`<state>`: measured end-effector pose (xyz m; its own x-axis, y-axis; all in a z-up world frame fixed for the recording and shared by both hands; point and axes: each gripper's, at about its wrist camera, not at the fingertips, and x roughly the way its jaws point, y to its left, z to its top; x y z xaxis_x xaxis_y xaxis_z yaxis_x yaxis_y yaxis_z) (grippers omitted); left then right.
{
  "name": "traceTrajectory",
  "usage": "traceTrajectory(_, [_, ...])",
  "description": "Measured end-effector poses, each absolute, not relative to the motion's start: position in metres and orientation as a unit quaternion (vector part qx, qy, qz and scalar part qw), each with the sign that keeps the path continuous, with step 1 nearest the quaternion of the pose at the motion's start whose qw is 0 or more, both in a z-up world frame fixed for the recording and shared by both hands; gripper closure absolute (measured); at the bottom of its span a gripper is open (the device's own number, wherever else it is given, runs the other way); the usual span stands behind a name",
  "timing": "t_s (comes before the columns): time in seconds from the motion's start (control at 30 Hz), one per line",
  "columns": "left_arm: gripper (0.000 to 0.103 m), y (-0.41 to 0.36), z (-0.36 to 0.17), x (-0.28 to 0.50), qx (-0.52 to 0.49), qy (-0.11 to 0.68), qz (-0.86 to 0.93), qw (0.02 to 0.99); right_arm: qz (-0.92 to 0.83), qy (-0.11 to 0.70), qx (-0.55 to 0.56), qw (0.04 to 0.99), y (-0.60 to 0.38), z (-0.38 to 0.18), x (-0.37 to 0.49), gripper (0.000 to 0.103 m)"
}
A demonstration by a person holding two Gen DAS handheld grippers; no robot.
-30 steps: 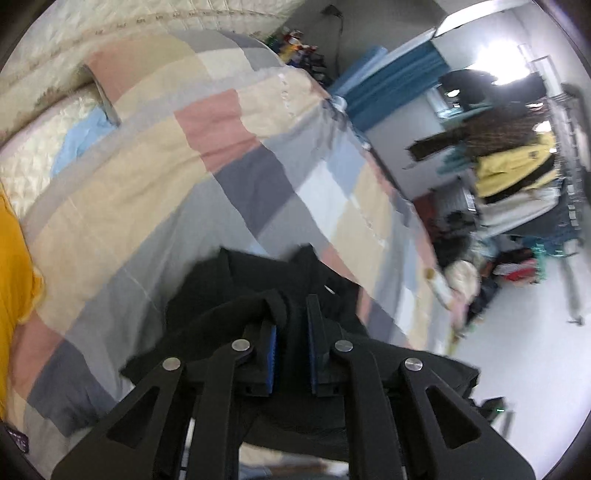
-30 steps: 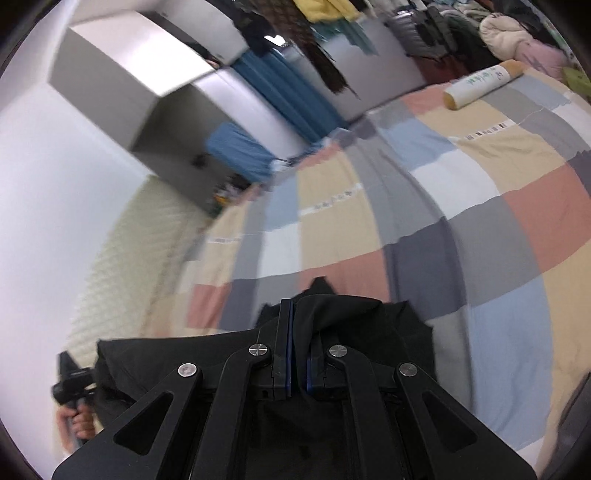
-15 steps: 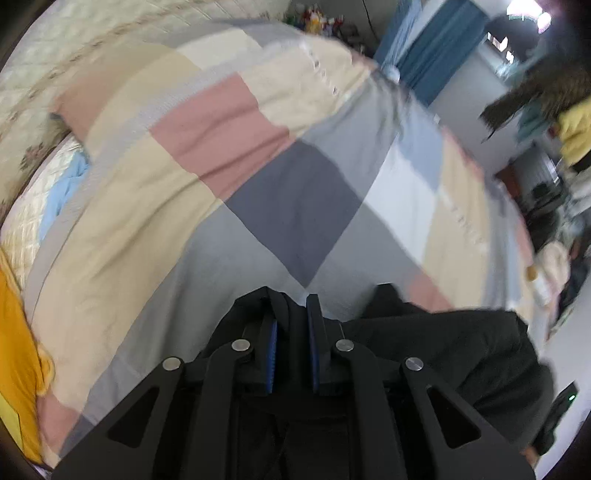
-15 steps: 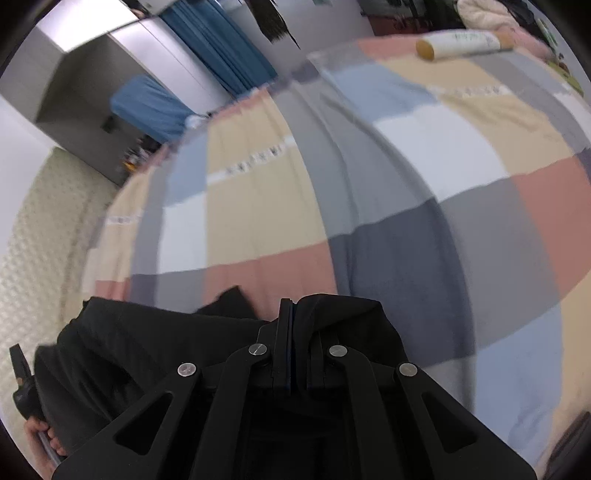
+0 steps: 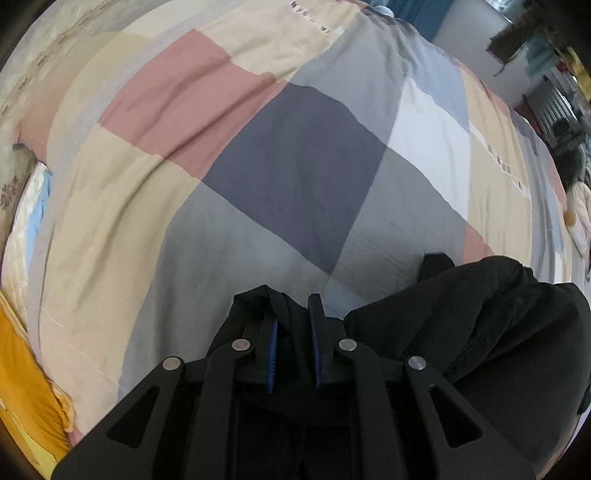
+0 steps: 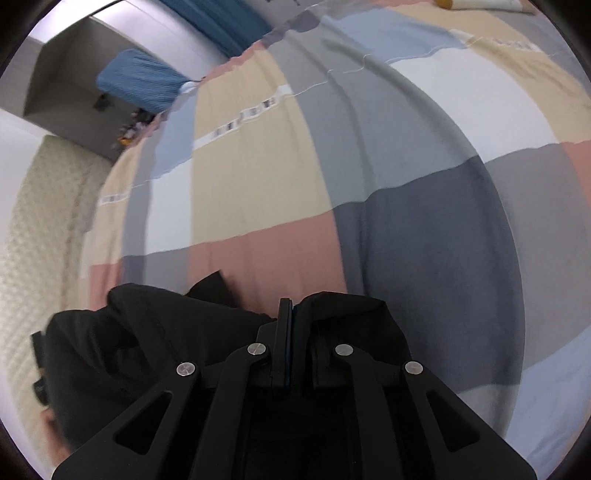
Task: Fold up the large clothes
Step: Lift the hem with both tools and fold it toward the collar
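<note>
A large black garment (image 5: 480, 332) hangs between both grippers just above a patchwork bedspread (image 5: 295, 177). My left gripper (image 5: 293, 317) is shut on a bunched edge of the black garment, with cloth pinched between its blue pads. The garment stretches off to the right of it. In the right wrist view my right gripper (image 6: 295, 314) is shut on another edge of the same black garment (image 6: 147, 339), which spreads to the left. The cloth hides the right fingertip.
The bedspread (image 6: 332, 184) of beige, pink, grey and blue squares fills both views. A yellow cloth (image 5: 22, 387) lies at the left edge. A quilted headboard (image 6: 40, 221) and blue curtains (image 6: 221, 14) stand behind. A cream bottle (image 6: 487, 3) lies at the far bed edge.
Both grippers have tipped down and moved closer to the bedspread while holding the black garment. The room and clothes rack have slid out of view.
</note>
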<state>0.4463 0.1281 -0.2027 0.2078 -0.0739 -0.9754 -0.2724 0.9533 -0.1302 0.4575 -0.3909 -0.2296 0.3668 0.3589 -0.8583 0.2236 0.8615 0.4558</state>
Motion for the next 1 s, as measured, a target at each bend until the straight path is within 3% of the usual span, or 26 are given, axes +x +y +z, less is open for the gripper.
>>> traceTrajectory(0.13, [0.084,0.133,-0.184,0.432,-0.159,0.63,0.046,0.758,0.066,0.562,0.276,0.777,-0.401,-0.209,0.436,0.088])
traceTrajectory(0.2, [0.079,0.135,-0.169,0.422,-0.169,0.621,0.034,0.765,0.083,0.551,0.286,0.779,-0.406,-0.188,0.423,0.068])
traceTrajectory(0.23, [0.069,0.136,-0.158,0.416,-0.171,0.611,0.028,0.772,0.088,0.544,0.285,0.784,-0.404,-0.178,0.421,0.061])
traceTrajectory(0.27, [0.058,0.137,-0.146,0.409,-0.173,0.602,0.022,0.78,0.089,0.535,0.28,0.792,-0.404,-0.165,0.415,0.045])
traceTrajectory(0.3, [0.033,0.137,-0.137,0.405,-0.173,0.594,0.02,0.786,0.088,0.523,0.271,0.803,-0.404,-0.145,0.407,0.037])
traceTrajectory(0.33, [0.018,0.137,-0.12,0.396,-0.172,0.576,0.015,0.799,0.089,0.515,0.265,0.81,-0.4,-0.132,0.404,0.036])
traceTrajectory(0.47, [0.018,0.12,-0.071,0.372,-0.155,0.501,-0.022,0.851,0.112,0.48,0.194,0.848,-0.358,-0.074,0.389,0.028])
traceTrajectory(0.6, [0.018,0.073,-0.052,0.346,-0.097,0.432,-0.063,0.895,0.128,0.447,0.121,0.877,-0.298,-0.055,0.37,0.021])
traceTrajectory(0.73, [0.018,0.027,-0.076,0.333,-0.059,0.396,-0.074,0.913,0.137,0.437,0.066,0.887,-0.238,-0.085,0.356,0.016])
traceTrajectory(1.0, [0.018,0.0,-0.154,0.349,-0.011,0.426,-0.044,0.904,0.102,0.419,-0.001,0.902,-0.193,-0.169,0.359,0.016])
